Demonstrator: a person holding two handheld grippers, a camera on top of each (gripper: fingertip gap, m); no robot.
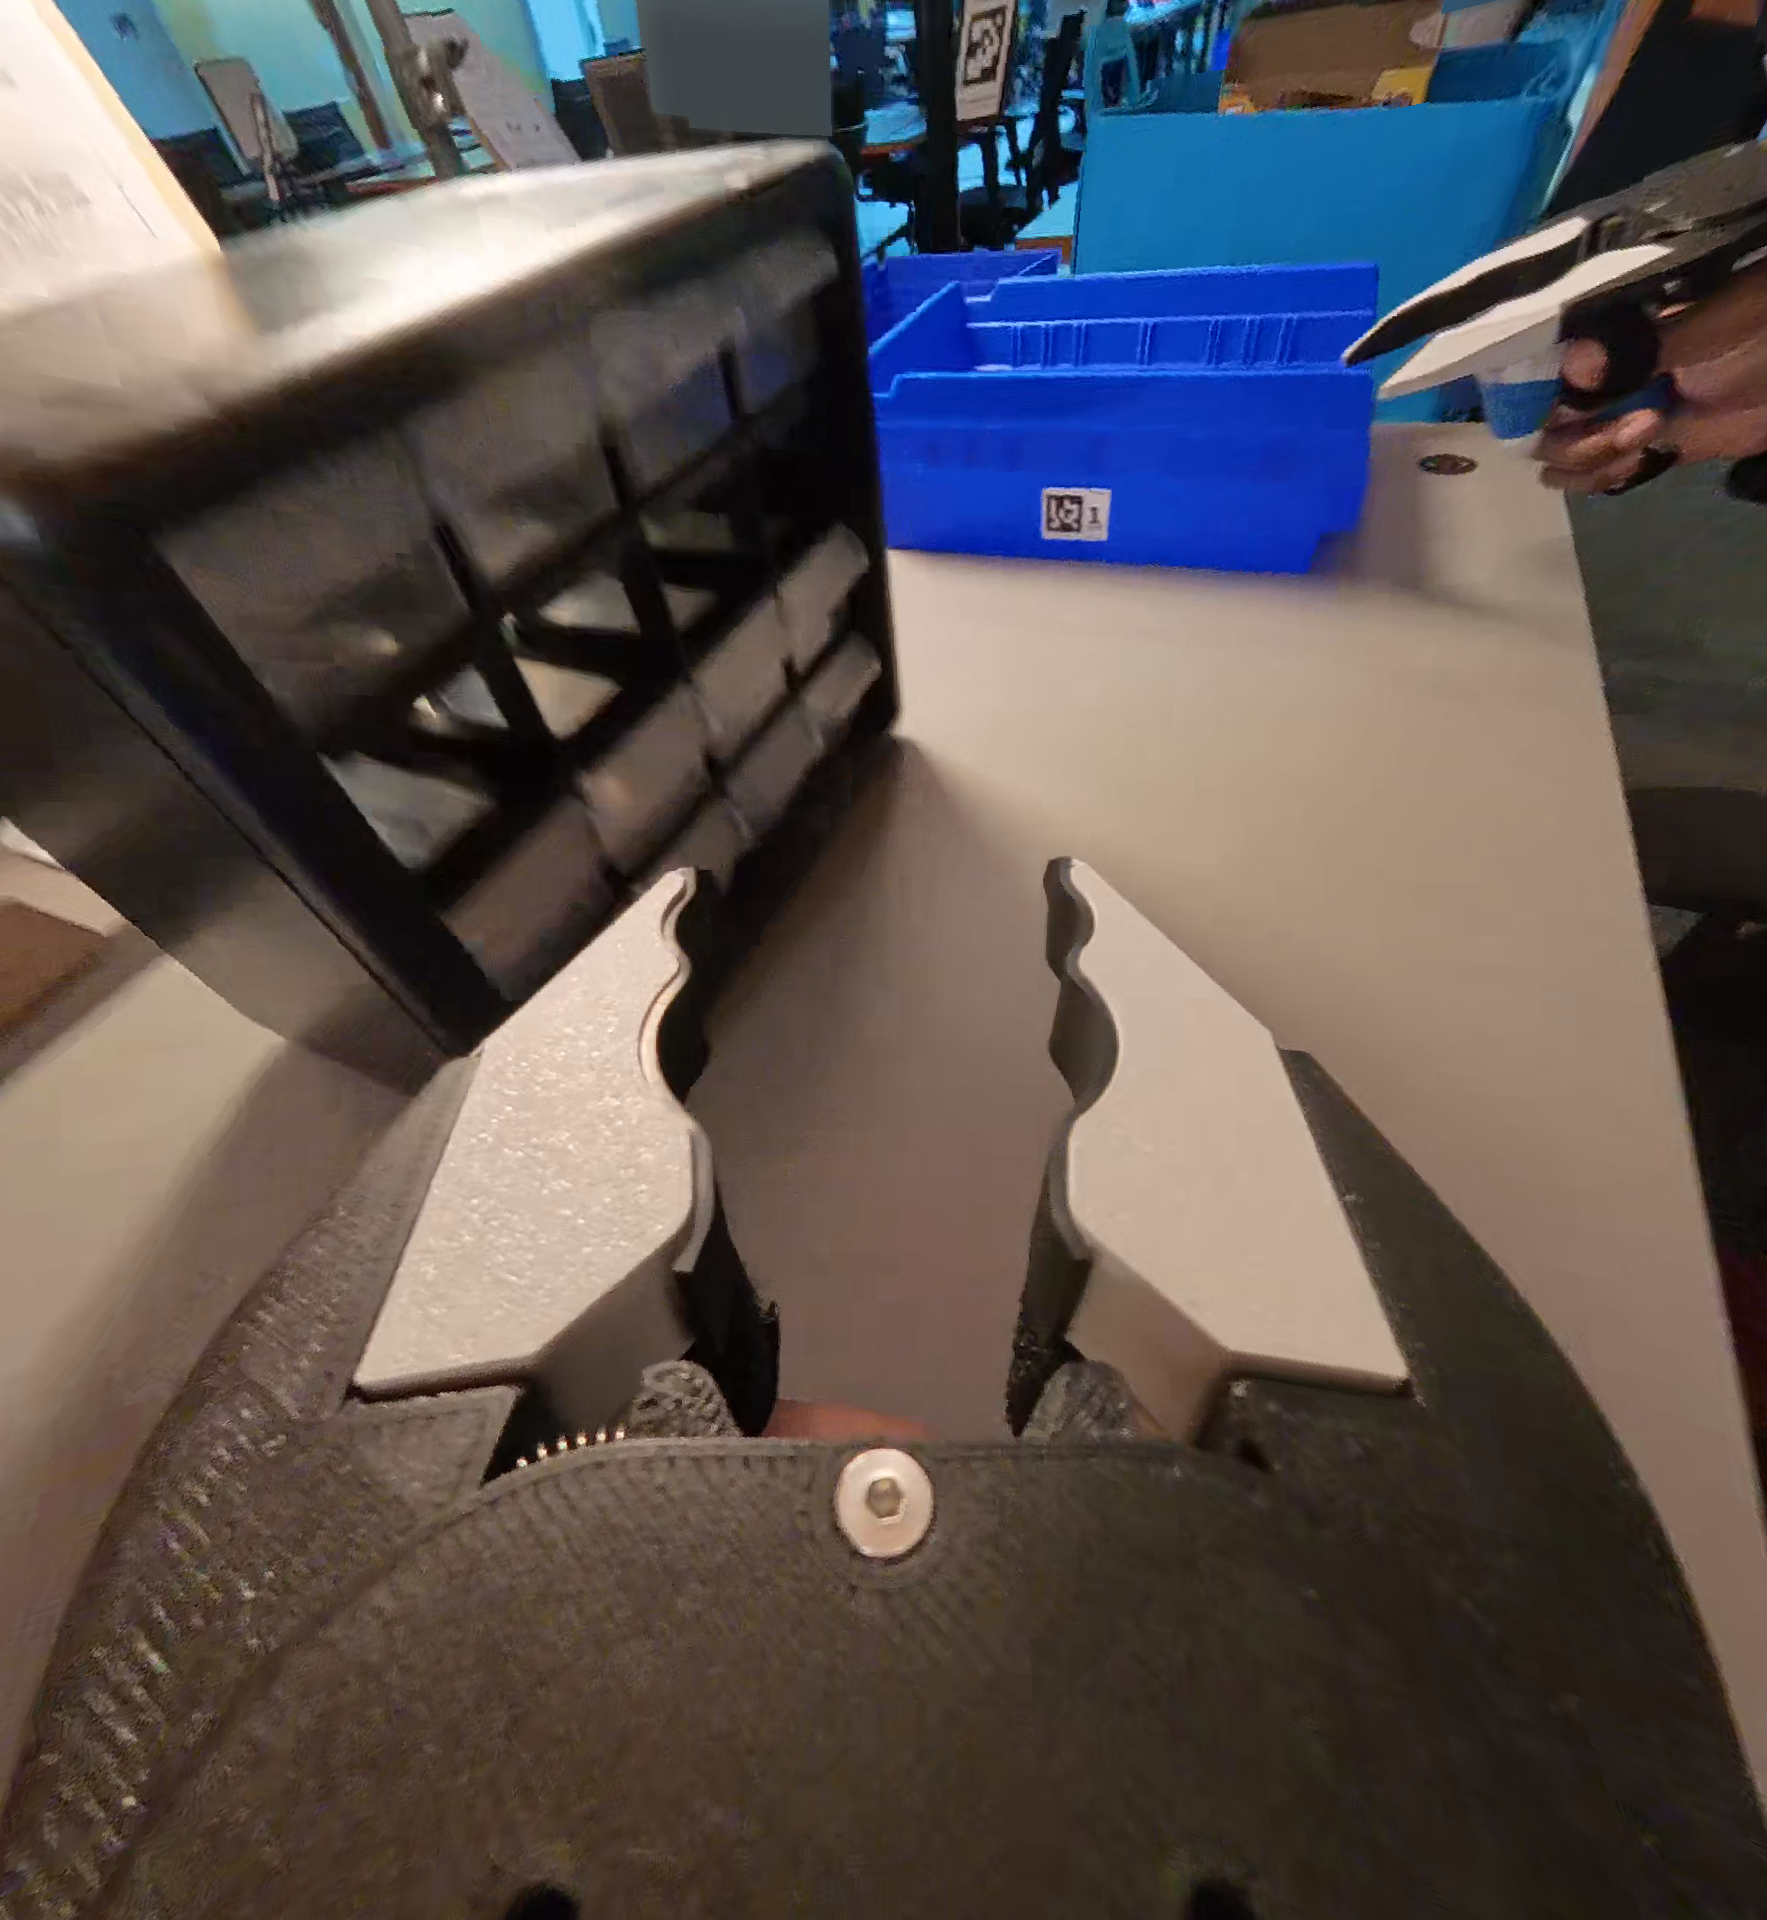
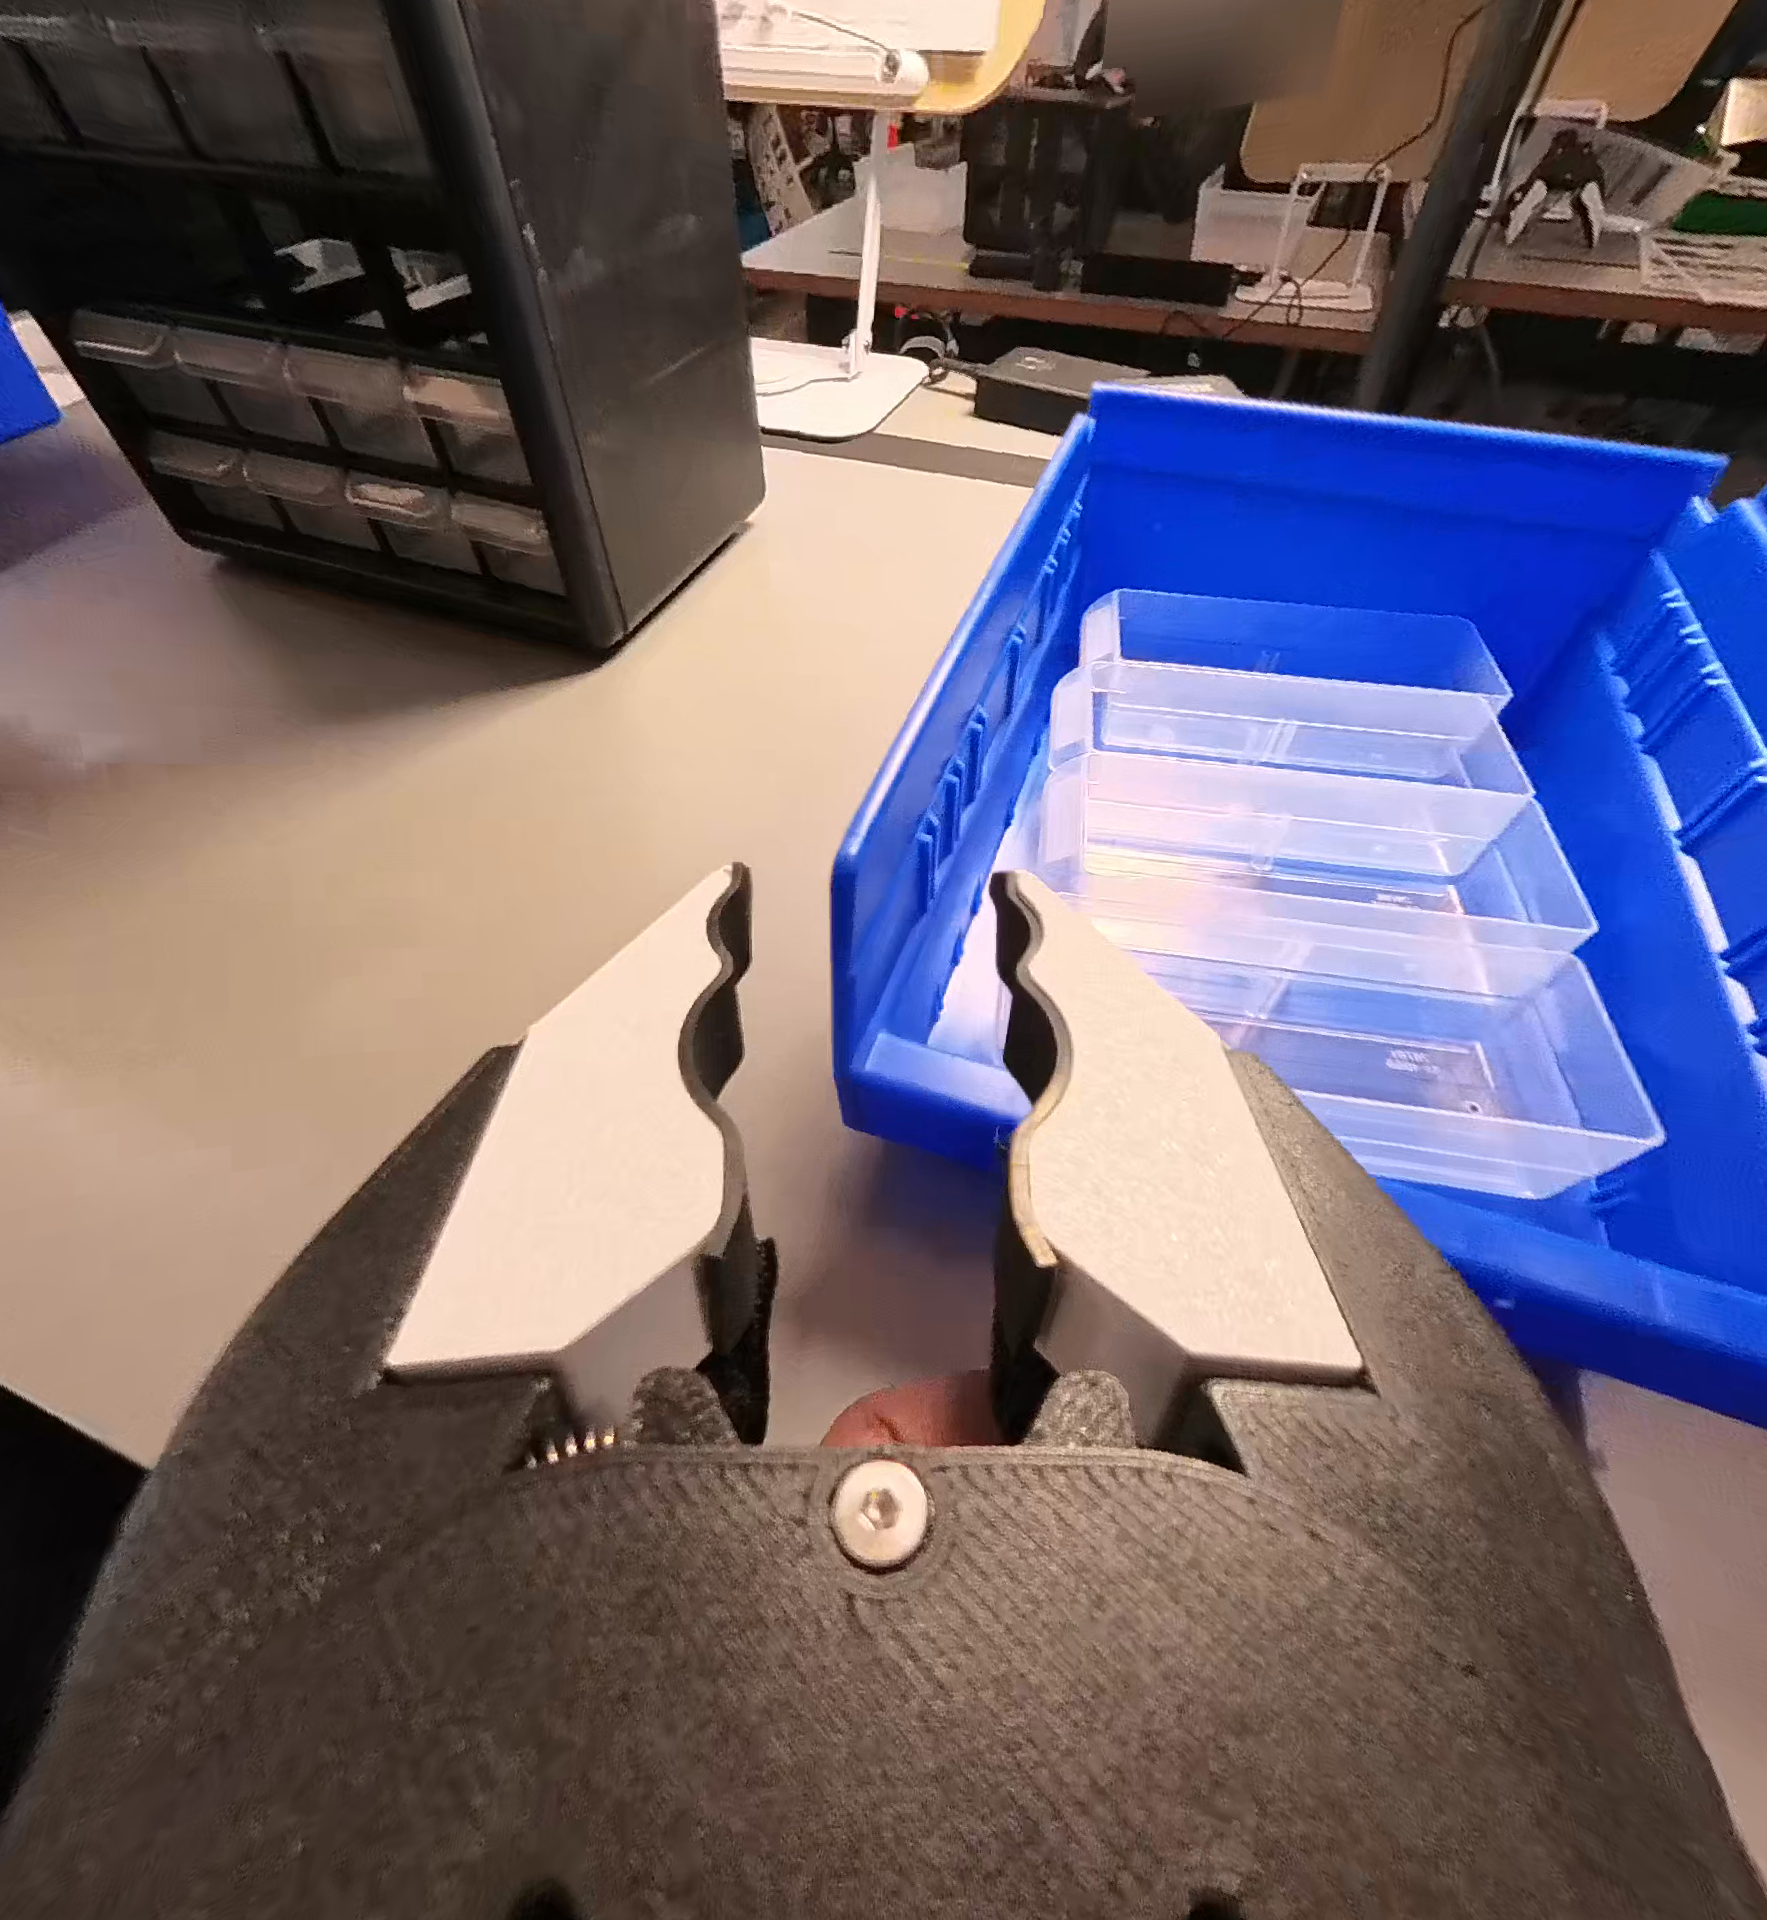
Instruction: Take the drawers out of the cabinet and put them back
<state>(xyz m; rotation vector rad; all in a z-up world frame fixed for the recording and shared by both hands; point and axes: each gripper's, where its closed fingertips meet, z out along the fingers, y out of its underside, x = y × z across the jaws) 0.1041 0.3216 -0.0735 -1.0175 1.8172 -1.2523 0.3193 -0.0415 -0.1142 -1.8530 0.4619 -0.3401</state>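
Grey worktop (image 2: 339, 883), black cabinet (image 2: 391, 312) ahead-left of right gripper (image 2: 868, 894)
Both grippers parted, empty; clear drawers (image 2: 1326, 831) in blue bin (image 2: 1378, 457) just right: light, slick, brittle, best pinched by front lip

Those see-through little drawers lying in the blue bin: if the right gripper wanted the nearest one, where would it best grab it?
Probably by a long side wall of the nearest clear drawer, coming down from above. It lies open side up in the blue bin, so its thin rim is exposed, while its neighbours crowd the far side. The right gripper is open and empty near the bin's corner.
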